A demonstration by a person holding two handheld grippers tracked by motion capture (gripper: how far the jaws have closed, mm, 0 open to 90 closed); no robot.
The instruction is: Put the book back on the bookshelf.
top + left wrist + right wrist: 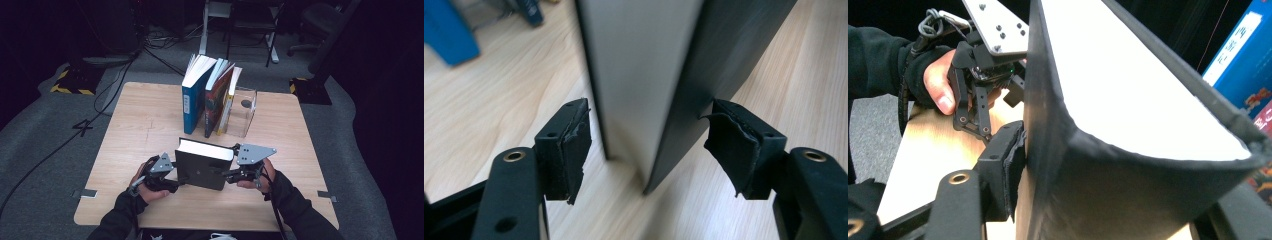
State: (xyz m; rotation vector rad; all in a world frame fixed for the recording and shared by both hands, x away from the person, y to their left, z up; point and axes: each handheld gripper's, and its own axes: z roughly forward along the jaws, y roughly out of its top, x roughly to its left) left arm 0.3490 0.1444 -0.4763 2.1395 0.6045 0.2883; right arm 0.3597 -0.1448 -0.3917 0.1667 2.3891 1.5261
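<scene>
1. A pale wooden table (150,120) carries one row of four upright books (210,95) leaning on one clear plastic bookend (245,112) at the far side.
2. One thick black hardcover book (202,165) stands upright at the near edge; it looks heavy, stiff and smooth-faced, best gripped across the spine end, low down.
3. The right gripper (1108,165) has its jaws clamped across the book's spine end.
4. The left gripper (646,150) holds its jaws apart around the book's corner, pads not touching.
</scene>
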